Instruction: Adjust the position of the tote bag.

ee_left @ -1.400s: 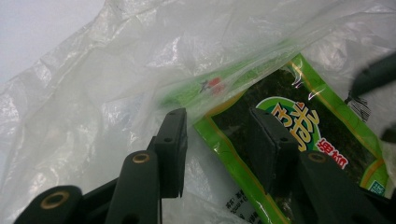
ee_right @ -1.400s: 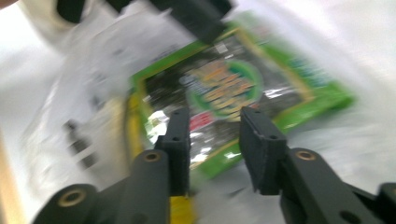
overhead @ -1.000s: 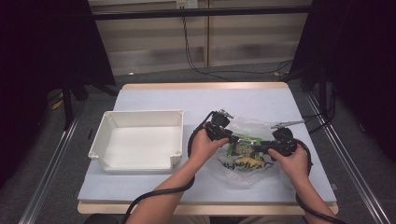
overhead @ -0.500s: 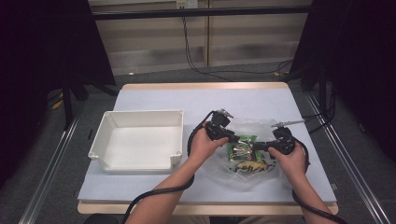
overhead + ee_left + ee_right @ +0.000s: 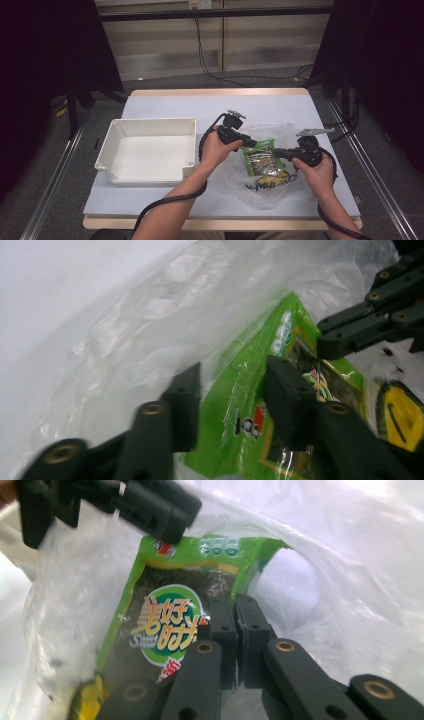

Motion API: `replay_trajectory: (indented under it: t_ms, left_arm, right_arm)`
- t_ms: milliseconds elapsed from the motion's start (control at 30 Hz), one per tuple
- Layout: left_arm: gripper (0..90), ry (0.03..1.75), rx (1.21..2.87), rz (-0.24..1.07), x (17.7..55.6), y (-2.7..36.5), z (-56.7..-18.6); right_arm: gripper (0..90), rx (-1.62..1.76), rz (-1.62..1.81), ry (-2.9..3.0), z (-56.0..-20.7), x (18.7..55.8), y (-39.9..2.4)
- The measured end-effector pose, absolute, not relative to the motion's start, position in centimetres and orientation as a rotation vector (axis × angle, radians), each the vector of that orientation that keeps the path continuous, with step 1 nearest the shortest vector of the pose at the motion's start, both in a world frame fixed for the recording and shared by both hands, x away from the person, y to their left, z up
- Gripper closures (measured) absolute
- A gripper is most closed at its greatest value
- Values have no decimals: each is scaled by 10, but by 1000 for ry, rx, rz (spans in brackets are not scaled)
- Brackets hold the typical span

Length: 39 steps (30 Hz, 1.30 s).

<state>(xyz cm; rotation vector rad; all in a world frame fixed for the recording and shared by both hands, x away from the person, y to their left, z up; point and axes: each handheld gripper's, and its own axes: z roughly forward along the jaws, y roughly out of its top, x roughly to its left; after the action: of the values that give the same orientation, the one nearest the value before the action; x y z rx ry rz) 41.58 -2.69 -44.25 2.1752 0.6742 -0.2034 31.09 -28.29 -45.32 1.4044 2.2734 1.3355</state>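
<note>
A green snack packet [image 5: 260, 157] lies inside a clear plastic bag [image 5: 260, 190] on the table's right half. My left gripper [image 5: 250, 145] reaches in from the left. In the left gripper view its jaws [image 5: 235, 405] stand apart around the packet's [image 5: 235, 415] film-covered edge, and they have just been opening. My right gripper [image 5: 277, 151] comes from the right. In the right gripper view its jaws [image 5: 235, 635] have just closed and pinch the packet's [image 5: 165, 625] right edge. A yellow item [image 5: 400, 415] lies deeper in the bag.
A white bin [image 5: 120, 165] stands empty on the left of the pale blue table [image 5: 210, 105]. The bag's loose film [image 5: 350, 580] bulges around both grippers. Cables trail from each gripper toward the front edge.
The right gripper's jaws have closed onto the packet's edge. Both hands have stayed in place over the bag.
</note>
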Motion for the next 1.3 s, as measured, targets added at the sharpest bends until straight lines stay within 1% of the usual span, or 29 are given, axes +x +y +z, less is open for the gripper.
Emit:
replay_trajectory:
  t_ms: [33,67,100,133,233,333,433,533,567,600,667,733,867,900,1000,1033,1067,1100,1167,1233,1300]
  left_arm:
    - [505,674,2175,-203,416,-27,-443]
    - [505,672,2174,-214,416,-27,-442]
    - [462,663,2178,-248,417,-26,-441]
    - [446,638,2175,-269,417,-26,-441]
    - [407,643,2181,-307,417,-26,-441]
    - [406,615,2223,-373,415,-27,-441]
    - [448,603,2251,-410,415,-29,-440]
    - [528,566,2303,-431,416,-29,-435]
    - [595,559,2305,-459,415,-30,-432]
    - [644,551,2316,-467,414,-30,-430]
    - [712,545,2320,-479,414,-30,-427]
    - [746,538,2323,-492,414,-29,-420]
    - [759,556,2319,-479,414,-28,-413]
    - [759,563,2316,-459,414,-27,-407]
    - [758,556,2311,-422,416,-25,-401]
    - [758,556,2301,-409,416,-25,-395]
    - [758,556,2301,-409,416,-25,-395]
    - [758,552,2302,-405,416,-25,-392]
    - [758,514,2329,-378,419,-26,-385]
    - [758,533,2321,-375,418,-27,-383]
    - [757,503,2339,-352,421,-27,-376]
  right_arm:
    - [884,1404,1335,2273,-453,311,-283]
    - [885,1399,1344,2271,-452,310,-284]
    - [888,1374,1351,2259,-449,308,-284]
    - [890,1369,1356,2253,-448,308,-284]
    - [894,1352,1382,2233,-446,307,-284]
    - [894,1338,1392,2220,-444,307,-283]
    - [895,1331,1391,2220,-441,308,-281]
    - [894,1319,1387,2220,-440,309,-279]
    - [894,1316,1380,2218,-440,310,-279]
    - [894,1316,1388,2215,-439,310,-278]
    - [893,1302,1392,2216,-439,310,-278]
    - [858,1323,1397,2210,-440,312,-278]
    - [705,1338,1386,2197,-438,310,-280]
    - [660,1340,1386,2198,-438,309,-280]
    - [642,1343,1370,2205,-438,307,-281]
    - [590,1327,1324,2220,-438,305,-280]
    - [590,1327,1324,2220,-438,305,-280]
    - [566,1329,1312,2221,-438,304,-280]
    - [495,1329,1315,2221,-438,302,-280]
    - [426,1330,1287,2236,-438,301,-279]
    - [394,1328,1291,2245,-437,300,-277]
